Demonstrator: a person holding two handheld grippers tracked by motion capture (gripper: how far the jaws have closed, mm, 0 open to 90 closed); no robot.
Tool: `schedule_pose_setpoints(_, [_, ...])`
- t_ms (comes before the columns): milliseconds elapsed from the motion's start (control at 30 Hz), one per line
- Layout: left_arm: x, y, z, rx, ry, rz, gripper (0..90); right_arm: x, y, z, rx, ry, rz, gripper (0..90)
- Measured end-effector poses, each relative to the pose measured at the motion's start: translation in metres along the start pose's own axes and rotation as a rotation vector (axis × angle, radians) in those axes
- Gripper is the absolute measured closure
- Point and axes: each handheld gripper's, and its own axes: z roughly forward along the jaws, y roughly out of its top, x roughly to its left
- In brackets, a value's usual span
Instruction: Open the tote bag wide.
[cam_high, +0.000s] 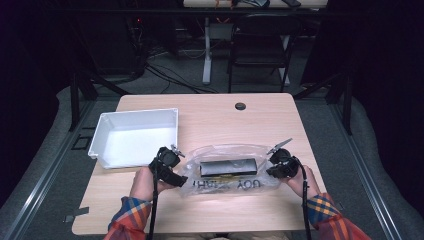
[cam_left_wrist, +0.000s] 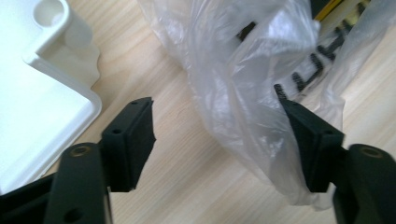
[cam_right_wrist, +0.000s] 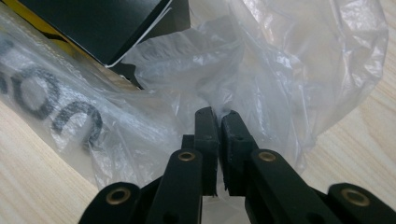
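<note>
A clear plastic bag (cam_high: 225, 186) with dark lettering lies on the wooden table, and a black box (cam_high: 228, 166) rests inside it. My left gripper (cam_high: 180, 176) is at the bag's left end. In the left gripper view it (cam_left_wrist: 217, 116) stands open, with a fold of the bag (cam_left_wrist: 243, 70) draped loosely against the right-hand jaw. My right gripper (cam_high: 270, 172) is at the bag's right end. In the right gripper view it (cam_right_wrist: 218, 116) is shut on a pinch of the bag's film (cam_right_wrist: 280, 70), and a corner of the black box (cam_right_wrist: 107, 23) lies beyond.
A white plastic tray (cam_high: 140, 111) sits at the table's back left, and its corner (cam_left_wrist: 46, 93) lies close to my left gripper. A round cable grommet (cam_high: 240, 106) is near the table's far edge. A folding chair (cam_high: 260, 45) stands behind the table.
</note>
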Motion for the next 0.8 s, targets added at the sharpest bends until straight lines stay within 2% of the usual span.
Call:
schedule_pose_setpoints(67, [0.0,0.001,-0.006,-0.024,-0.011,0.001,26.7,0.0,0.0,0.0,-0.005,-0.003,-0.004,85.4])
schedule_pose_setpoints(200, [-0.001,0.003,-0.018,-0.069,-0.026,0.0,26.1,-0.001,0.001,0.0,-0.01,-0.005,-0.006,81.6])
schedule_pose_setpoints(267, [-0.002,0.004,-0.02,-0.101,-0.014,-0.007,26.5,-0.001,0.001,-0.002,-0.014,0.004,-0.002,74.4])
schedule_pose_setpoints(333, [-0.001,0.004,-0.019,-0.11,-0.004,-0.016,28.0,-0.002,0.002,-0.006,-0.018,0.02,0.0,66.5])
schedule_pose_setpoints(367, [-0.001,0.004,-0.017,-0.129,0.012,-0.024,29.5,-0.002,0.002,-0.009,-0.037,0.05,0.003,61.8])
schedule_pose_setpoints(400, [-0.001,0.005,-0.017,-0.138,0.028,-0.037,32.4,-0.002,0.003,-0.014,-0.045,0.058,-0.006,56.2])
schedule_pose_setpoints(467, [0.0,0.005,-0.016,-0.173,0.037,-0.051,38.1,-0.001,0.004,-0.027,-0.105,0.079,-0.004,50.3])
schedule_pose_setpoints(533, [0.0,0.007,-0.014,-0.188,0.033,-0.056,44.3,0.0,0.006,-0.036,-0.15,0.072,-0.009,45.6])
schedule_pose_setpoints(567, [0.0,0.007,-0.012,-0.191,0.034,-0.055,45.7,0.002,0.007,-0.038,-0.177,0.063,-0.011,45.8])
schedule_pose_setpoints(667, [0.0,0.009,0.0,-0.188,0.029,-0.069,53.8,0.004,0.009,-0.032,-0.188,0.027,-0.009,52.9])
schedule_pose_setpoints(733, [-0.001,0.01,0.008,-0.173,0.031,-0.073,60.3,0.002,0.01,-0.023,-0.189,-0.004,0.003,64.6])
schedule_pose_setpoints(800, [-0.002,0.011,0.019,-0.153,0.044,-0.066,68.6,-0.002,0.011,-0.013,-0.166,0.003,0.023,73.7])
